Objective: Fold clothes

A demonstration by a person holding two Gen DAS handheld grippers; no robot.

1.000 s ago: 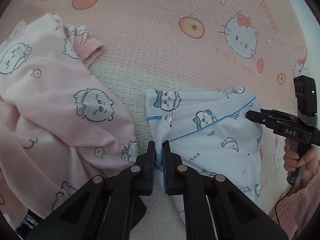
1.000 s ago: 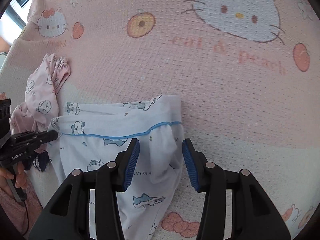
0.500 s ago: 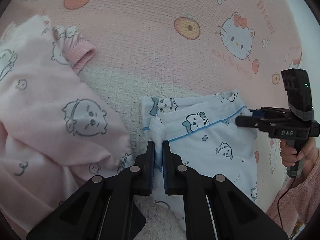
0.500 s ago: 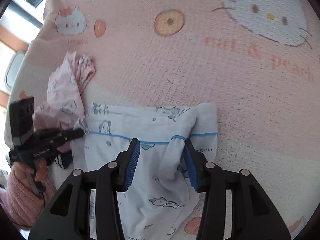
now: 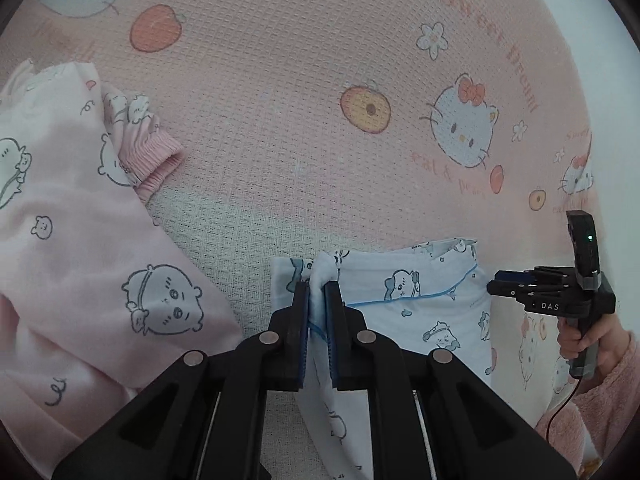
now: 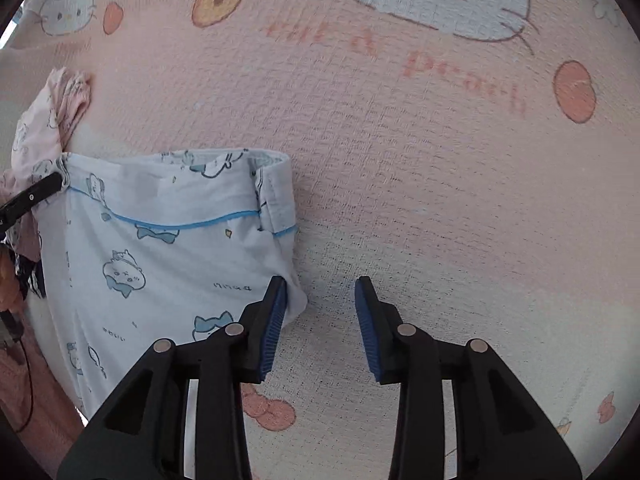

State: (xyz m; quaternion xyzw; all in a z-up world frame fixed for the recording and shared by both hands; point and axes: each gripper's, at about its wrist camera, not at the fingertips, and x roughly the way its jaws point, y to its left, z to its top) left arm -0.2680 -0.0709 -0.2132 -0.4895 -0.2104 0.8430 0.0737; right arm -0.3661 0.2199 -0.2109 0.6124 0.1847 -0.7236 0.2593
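Left tool (image 5: pixel 316 300) is clamped on a bunched corner of the white garment with blue piping (image 5: pixel 404 300), its blue pads (image 5: pixel 303 320) pressing the cloth from both sides. To its left, a pink cartoon-print garment (image 5: pixel 80 240) lies crumpled on the bed, its ribbed cuff (image 5: pixel 158 162) pointing toward the middle. The white garment lies flat on the pink cat-and-peach blanket (image 5: pixel 280 80), between the pink garment and the right tool (image 6: pixel 321 312). That right tool's jaws are closing with only blanket between them; its left pad (image 6: pixel 276 320) sits just at the garment's right edge without pinching it. In the left wrist view a hand (image 5: pixel 588 340) in a fuzzy pink sleeve (image 5: pixel 600 420) holds its grip.
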